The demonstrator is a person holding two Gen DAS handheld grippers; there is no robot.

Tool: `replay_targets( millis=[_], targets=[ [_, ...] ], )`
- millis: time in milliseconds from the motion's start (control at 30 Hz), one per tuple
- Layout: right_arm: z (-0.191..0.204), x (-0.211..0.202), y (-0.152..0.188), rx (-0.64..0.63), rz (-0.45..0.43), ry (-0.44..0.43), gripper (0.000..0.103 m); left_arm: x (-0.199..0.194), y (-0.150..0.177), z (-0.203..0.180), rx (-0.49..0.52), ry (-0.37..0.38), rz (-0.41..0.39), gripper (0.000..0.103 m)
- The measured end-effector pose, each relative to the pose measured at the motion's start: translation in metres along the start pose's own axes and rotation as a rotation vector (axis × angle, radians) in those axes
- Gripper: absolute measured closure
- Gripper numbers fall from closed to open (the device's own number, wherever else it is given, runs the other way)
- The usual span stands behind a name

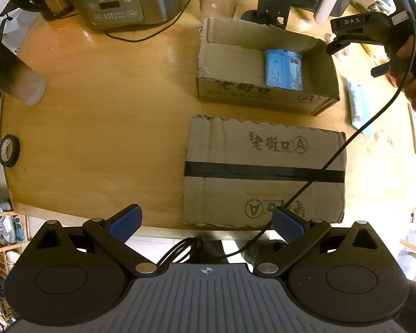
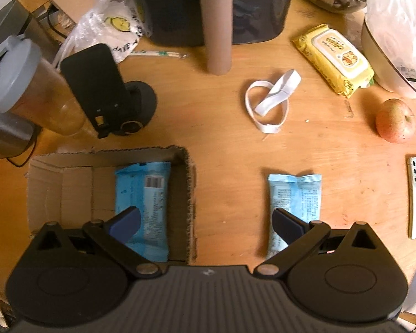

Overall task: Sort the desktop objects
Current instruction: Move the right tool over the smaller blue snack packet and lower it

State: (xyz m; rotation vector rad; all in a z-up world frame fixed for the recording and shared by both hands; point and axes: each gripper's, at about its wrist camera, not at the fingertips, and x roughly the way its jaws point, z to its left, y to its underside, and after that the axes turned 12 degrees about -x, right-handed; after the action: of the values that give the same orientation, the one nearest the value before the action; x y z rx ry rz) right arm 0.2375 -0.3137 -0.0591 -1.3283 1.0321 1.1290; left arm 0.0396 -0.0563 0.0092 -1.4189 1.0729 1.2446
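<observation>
Right wrist: blue packet (image 2: pixel 142 208) inside cardboard box (image 2: pixel 58 183).

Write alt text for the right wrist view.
The open right gripper hovers over a wooden table, with one blue packet inside an open cardboard box and a second blue packet lying outside. Beyond are a white strap, yellow wipes and an apple.

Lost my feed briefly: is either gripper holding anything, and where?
Nothing is held. Left gripper and right gripper both have open, empty jaws.
</observation>
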Motion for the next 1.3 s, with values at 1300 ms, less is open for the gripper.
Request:
replay_targets(
  millis=[1300],
  targets=[
    [-0.083, 0.021, 0.020, 0.050, 0.041, 0.024, 0.000, 0.010, 0.009, -0.063, 0.049, 0.003, 0.024, 0.000]
  ],
)
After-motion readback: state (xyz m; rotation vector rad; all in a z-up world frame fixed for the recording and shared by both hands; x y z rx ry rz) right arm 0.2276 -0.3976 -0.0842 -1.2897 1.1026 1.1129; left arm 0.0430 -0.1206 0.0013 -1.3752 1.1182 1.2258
